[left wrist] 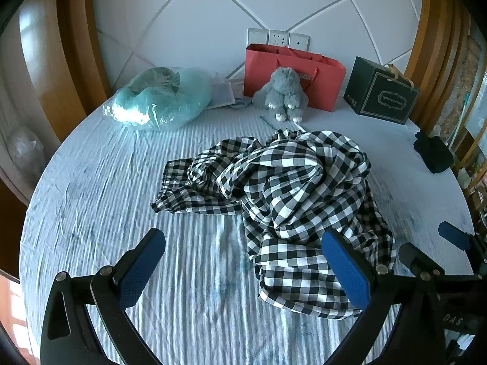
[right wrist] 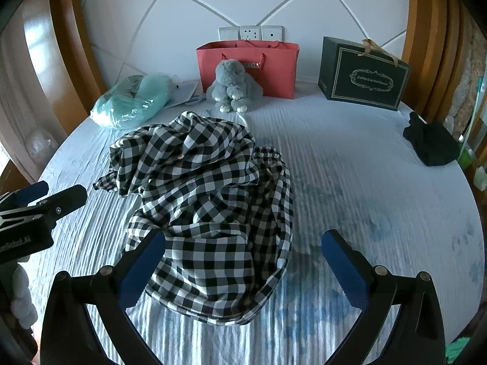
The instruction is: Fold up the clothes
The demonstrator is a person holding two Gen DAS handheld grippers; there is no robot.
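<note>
Both tools hover released over a bed: the left tool (left wrist: 243, 261) spreads its blue pads beside a crumpled black-and-white checked garment (left wrist: 283, 194), while the right tool (right wrist: 243, 258) gapes just above the garment's near edge. The garment lies heaped mid-bed on the striped sheet (right wrist: 365, 182). Beyond it sit a grey plush rabbit (right wrist: 232, 86), a red paper bag (right wrist: 274, 70) and a dark gift box (right wrist: 362, 76).

1 checked garment (left wrist: 274, 188), 1 plush bunny (left wrist: 284, 94), 2 gift bags (left wrist: 292, 76) (left wrist: 382, 91), 3 wall sockets (left wrist: 277, 39), 1 teal pkg (left wrist: 161, 100).
</note>
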